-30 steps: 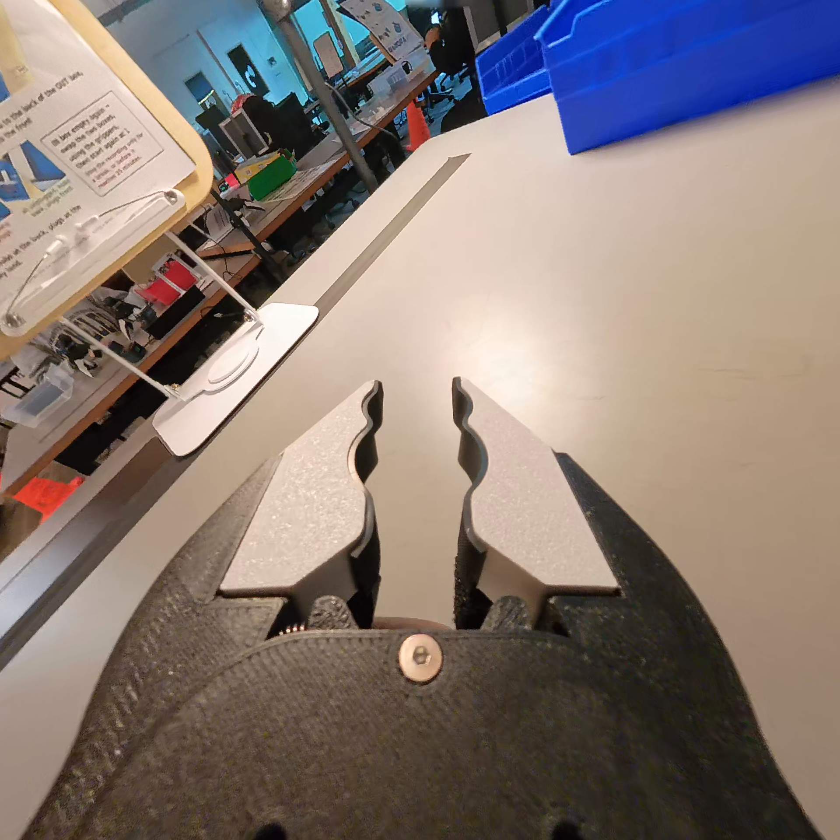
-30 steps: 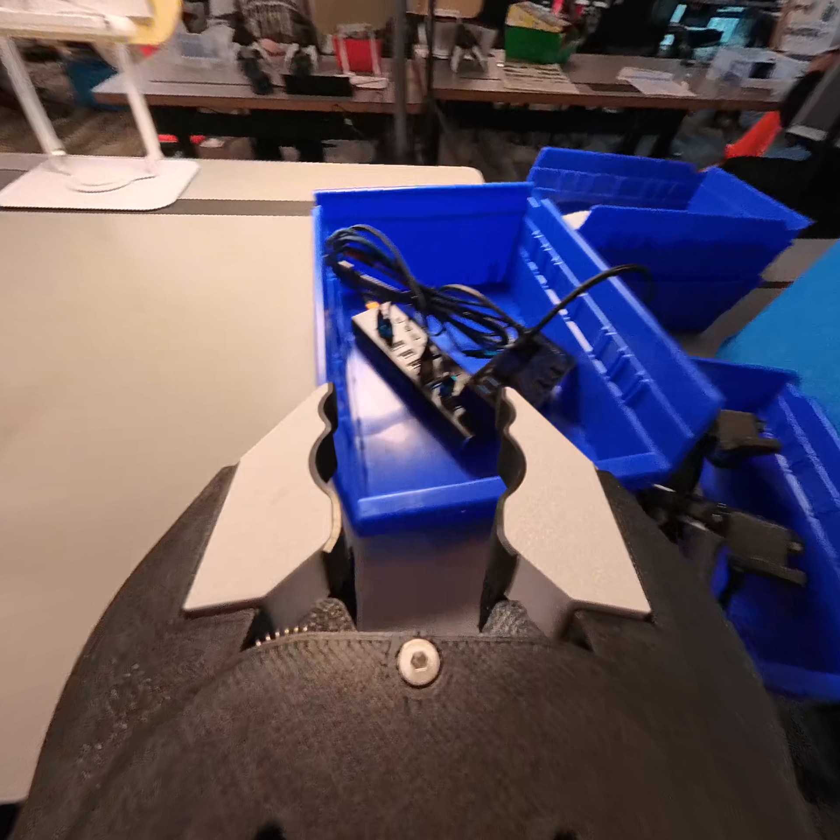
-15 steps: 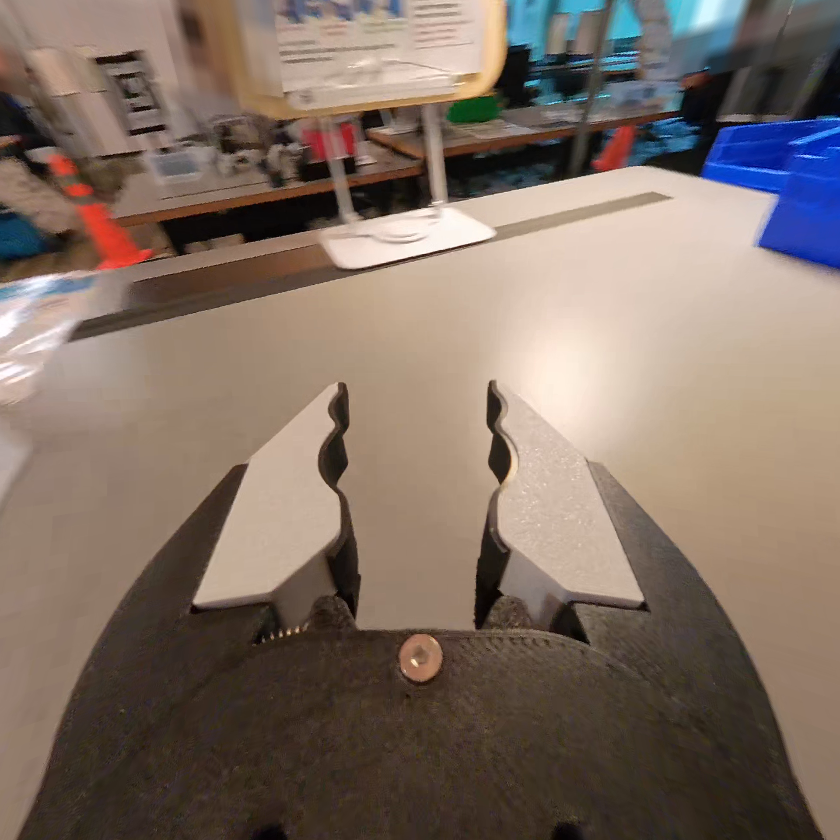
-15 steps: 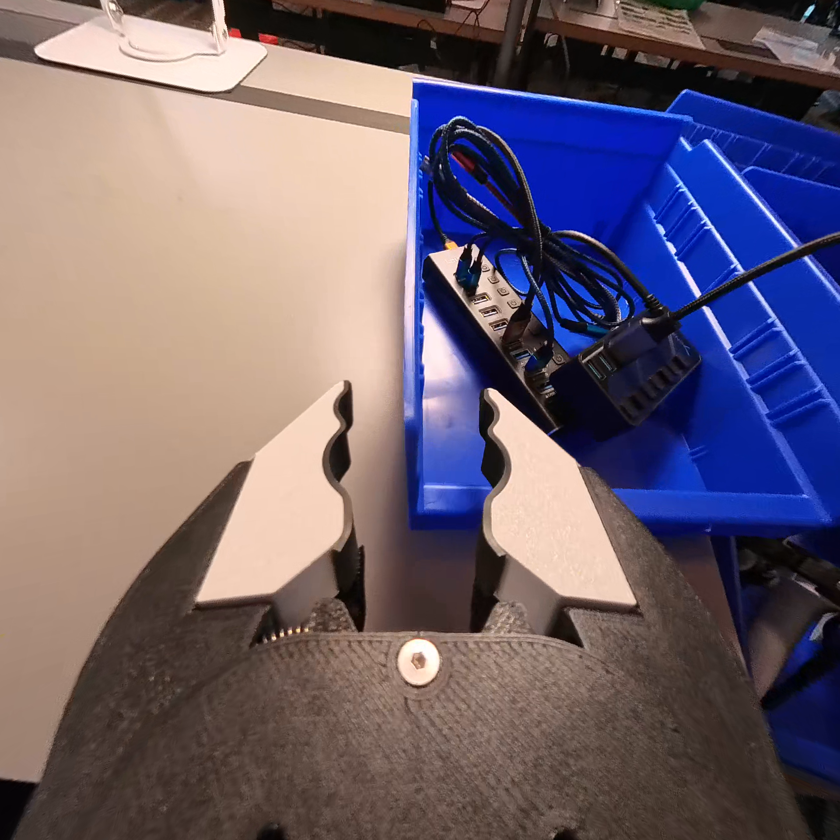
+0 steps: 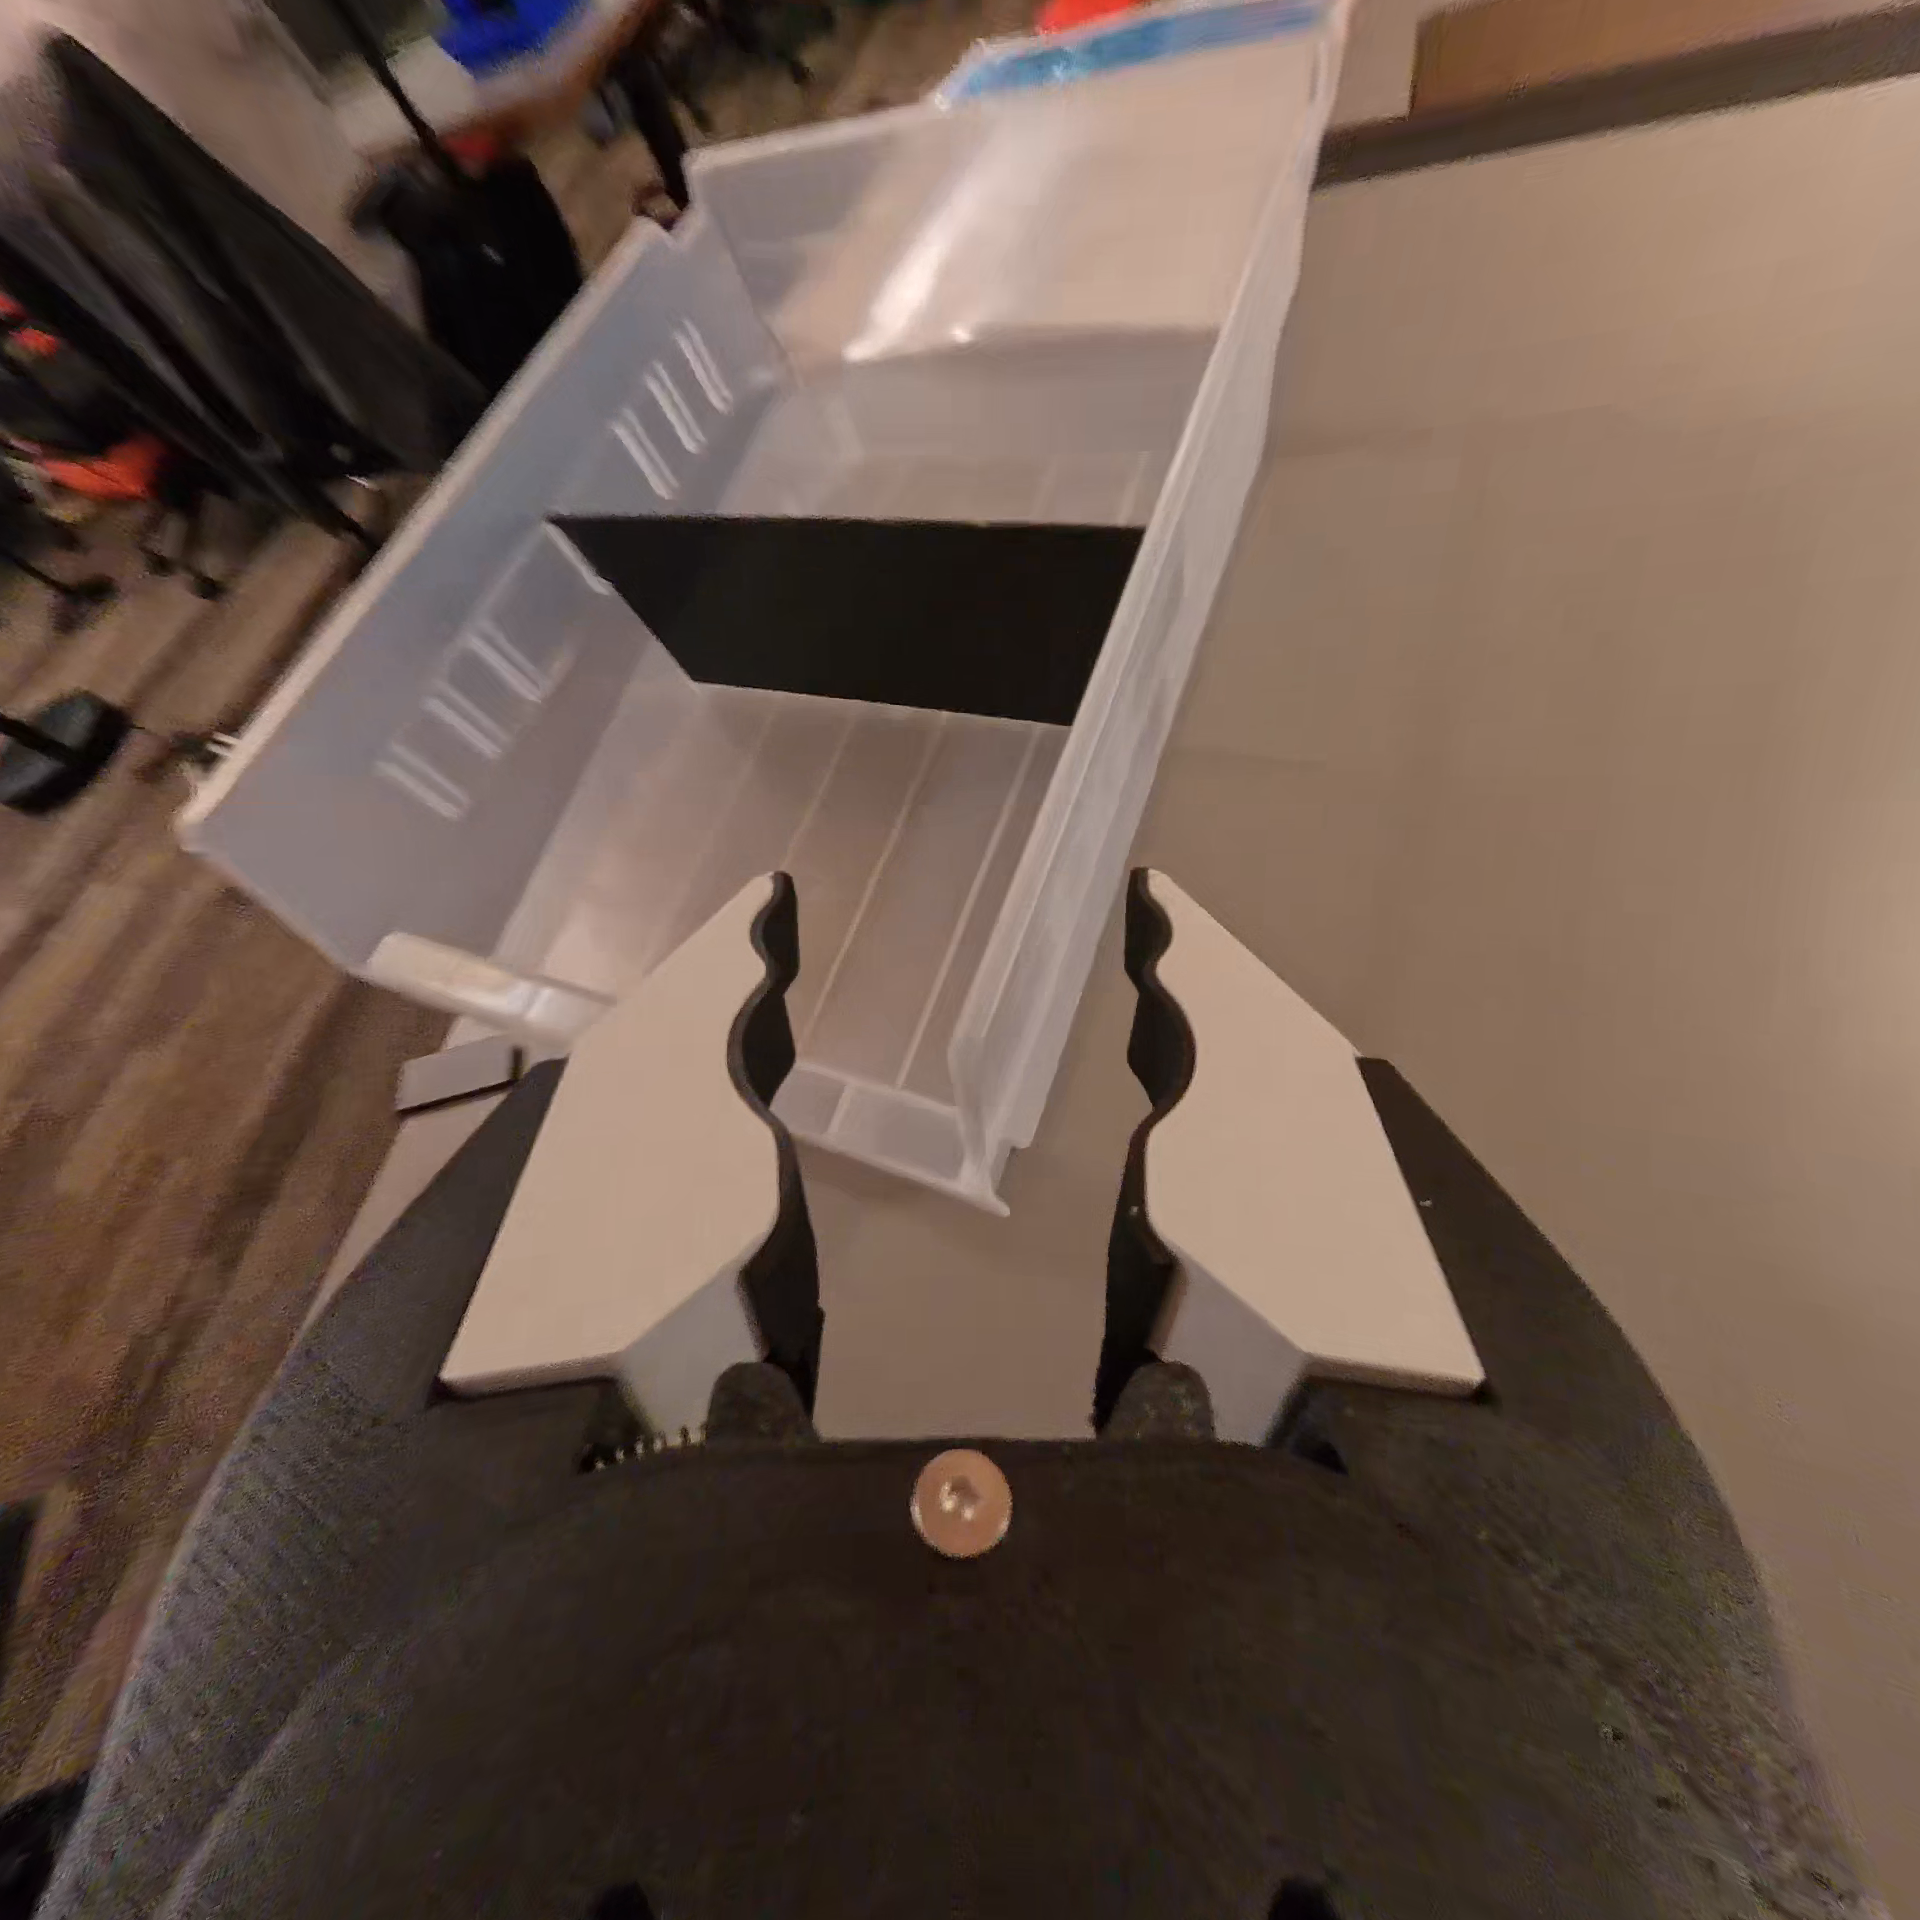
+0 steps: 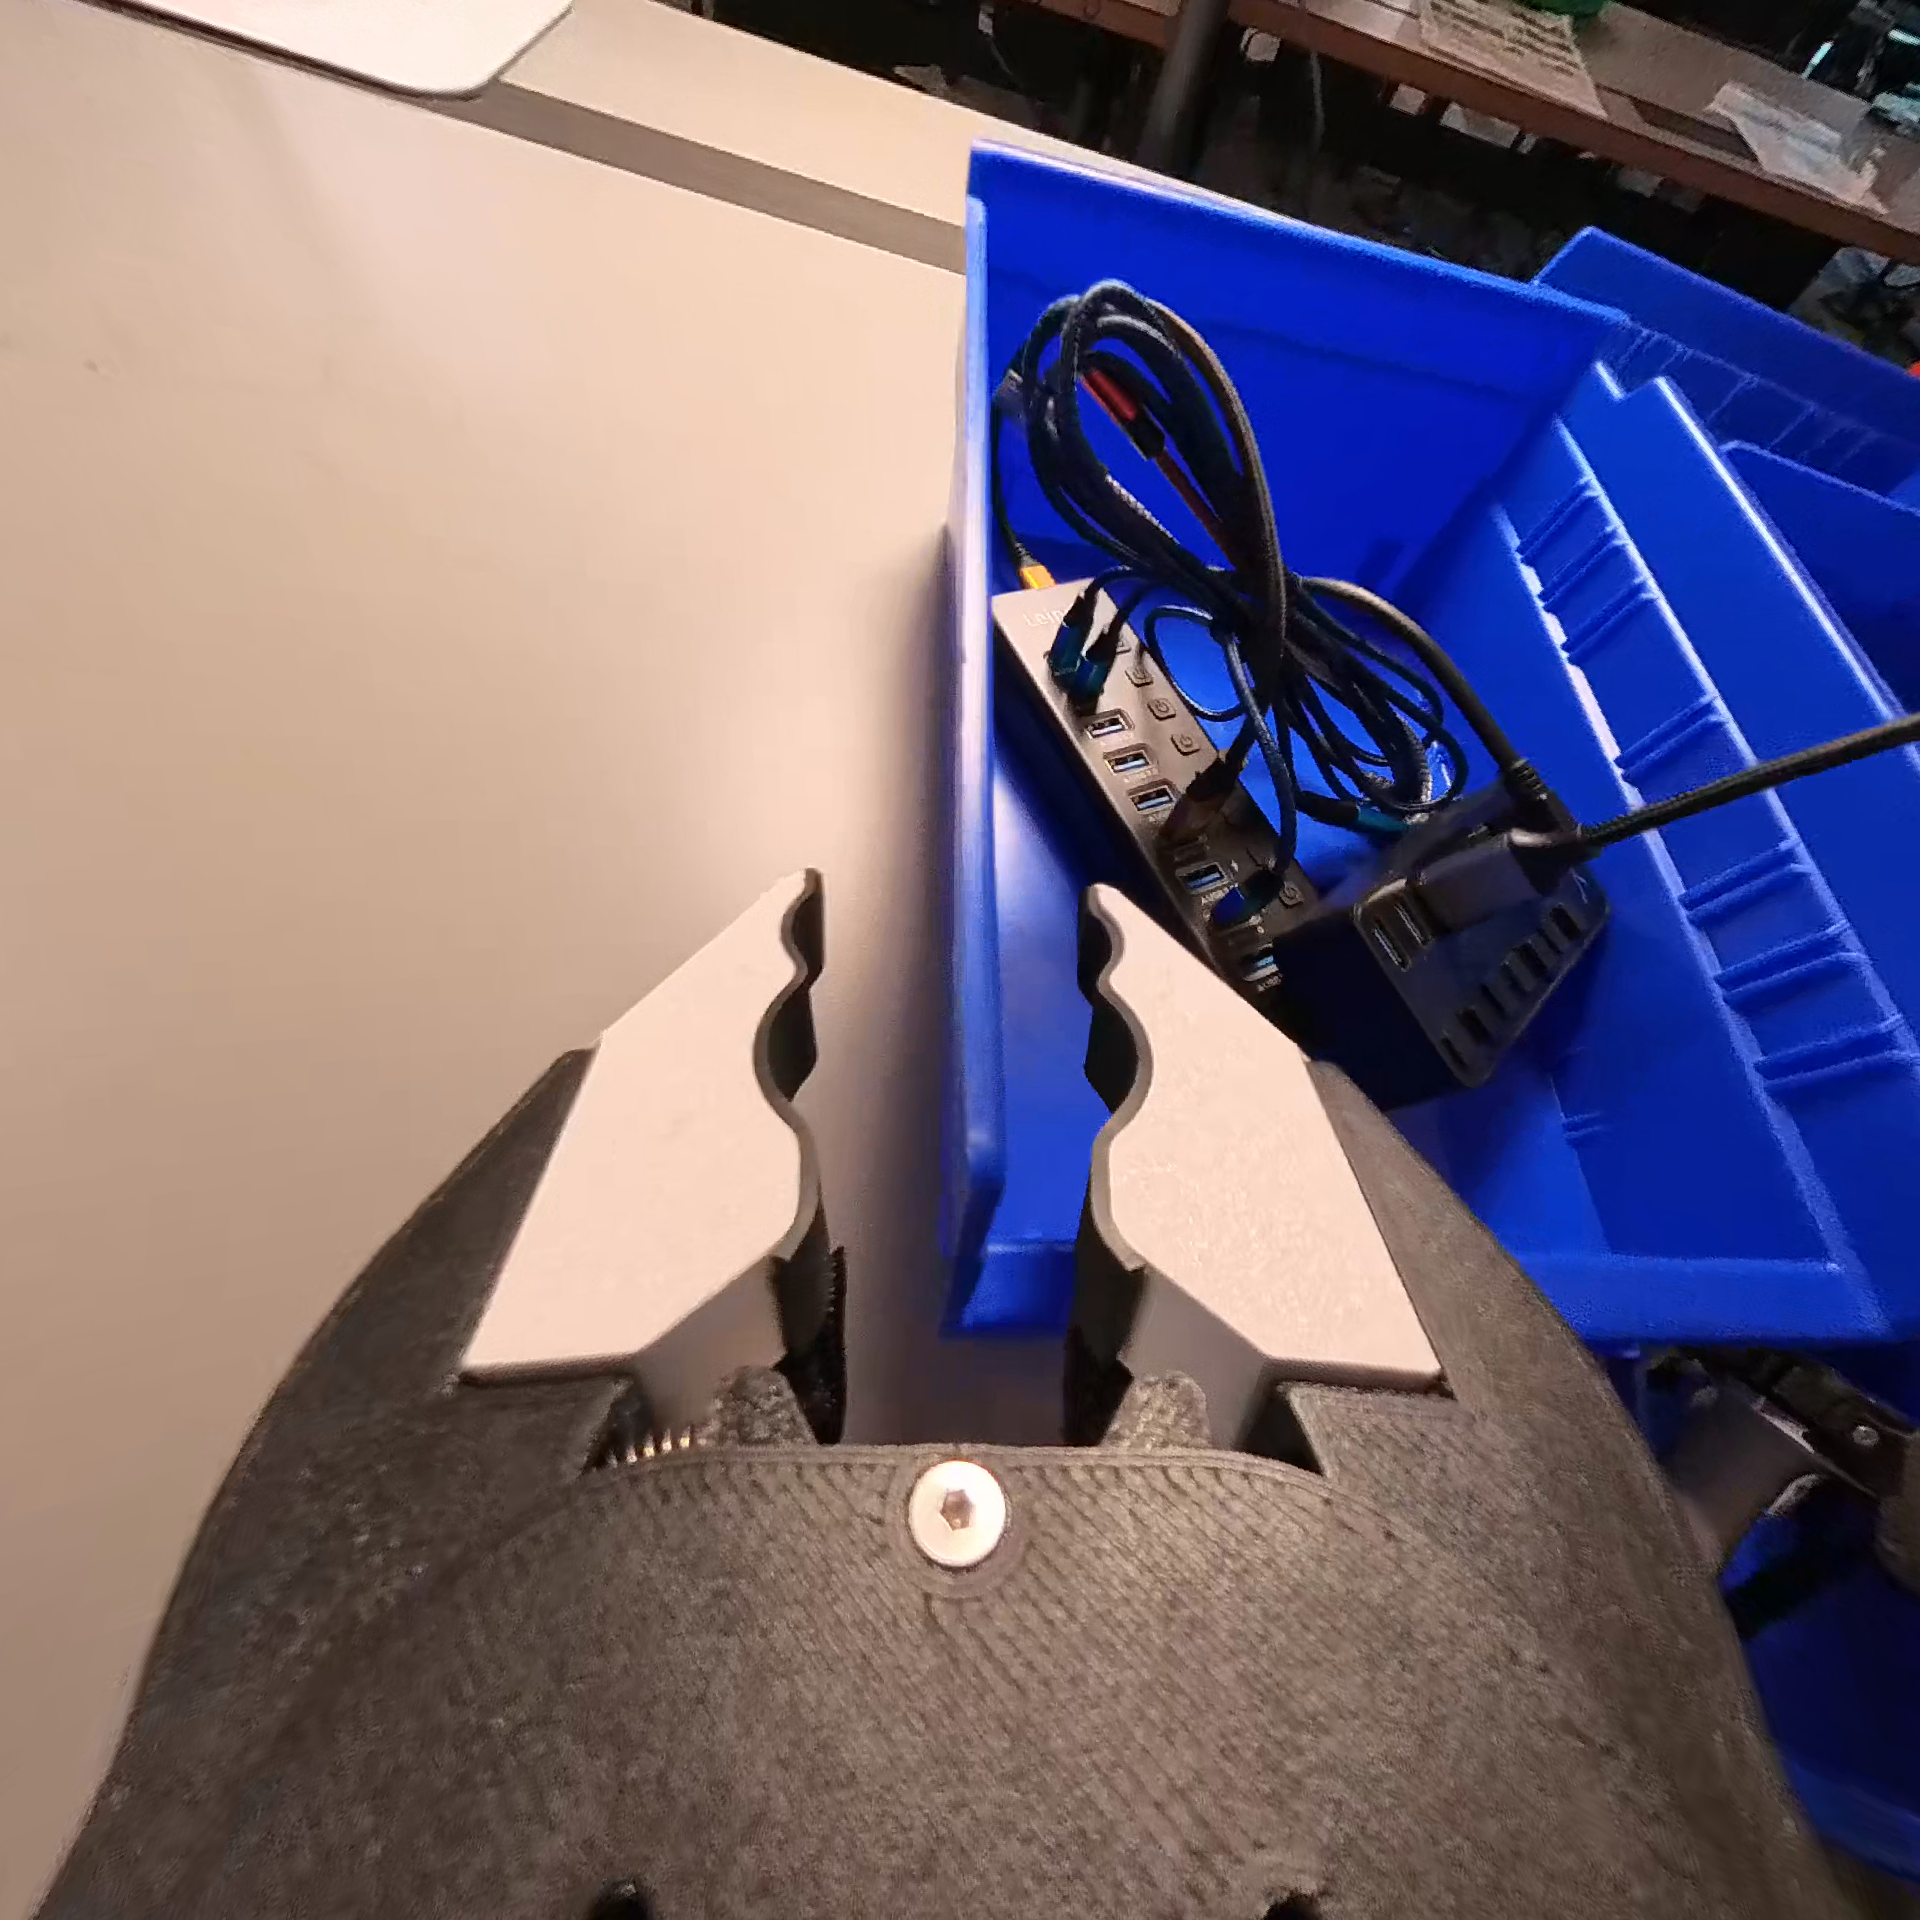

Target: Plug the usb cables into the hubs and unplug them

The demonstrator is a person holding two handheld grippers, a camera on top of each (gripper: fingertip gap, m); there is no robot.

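Observation:
In the right wrist view a blue bin [image 6: 1714,1039] holds a long black usb hub [image 6: 1153,769], a small black block hub [image 6: 1455,956] and a tangle of dark usb cables [image 6: 1195,499]; some plugs sit in the hubs. My right gripper [image 6: 948,894] is open and empty, straddling the bin's left wall near its front corner. In the left wrist view a clear plastic bin [image 5: 644,582] with a black divider [image 5: 883,613] sits at the table's left edge. My left gripper [image 5: 956,883] is open and empty above the bin's near end.
More blue bins [image 6: 1829,488] stand behind and to the right of the first. A white stand base [image 6: 395,42] lies at the table's far edge. The beige table top [image 6: 416,520] spreads left of the blue bin. The floor [image 5: 156,1091] drops off left of the clear bin. My right fingertips sit around 80 cm from my left ones.
My left gripper swung left from the open table and stand to the clear bin and opened wider. My right gripper rose, moved left and closer over the blue bin's left wall.

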